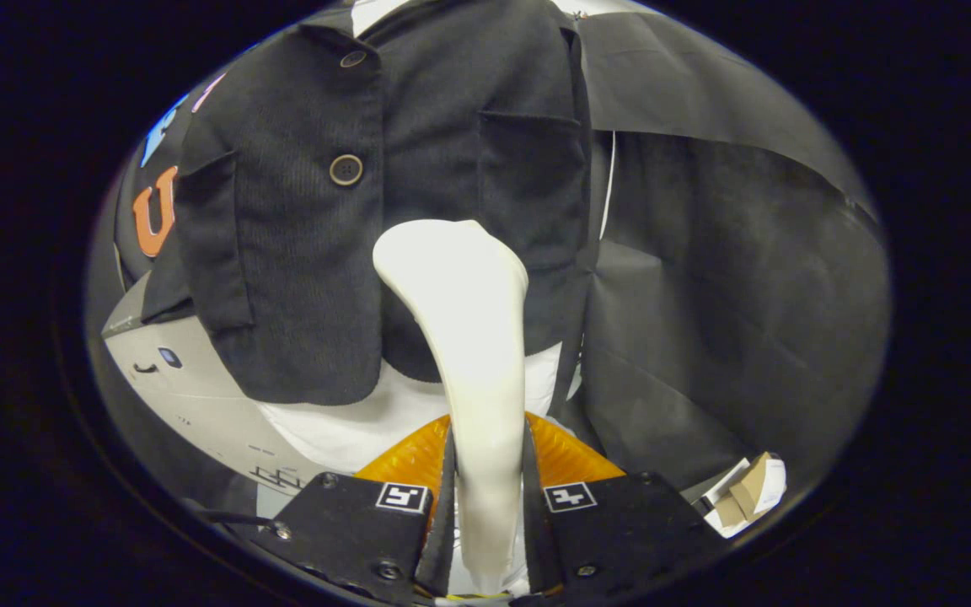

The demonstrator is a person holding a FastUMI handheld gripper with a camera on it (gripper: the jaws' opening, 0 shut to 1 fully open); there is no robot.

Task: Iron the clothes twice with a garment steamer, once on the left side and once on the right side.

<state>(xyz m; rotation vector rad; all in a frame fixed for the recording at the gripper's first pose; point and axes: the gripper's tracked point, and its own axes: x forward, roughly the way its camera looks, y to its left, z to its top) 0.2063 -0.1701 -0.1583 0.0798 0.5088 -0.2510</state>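
gripper point(485, 497): both fingers clamp the white garment steamer point(469, 337) handle | steamer head at 12 o'clock against dark jacket point(325, 253) | white cloth point(351, 430) beneath hem

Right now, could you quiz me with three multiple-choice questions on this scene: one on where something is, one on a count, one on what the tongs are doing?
1. Where is the steamer head?
A. Against the dark jacket, below its lower button
B. On the floor
C. Above the collar

2. How many buttons show on the jacket?
A. None
B. Two
C. Five

3. What are the tongs doing?
A. Wide open, holding nothing
B. Clamped on a sleeve
C. Shut on the steamer's white handle

Answers:
1 A: the white head overlaps the jacket front beneath the lower button.
2 B: one near the collar, one lower down.
3 C: both fingers press the handle's sides.
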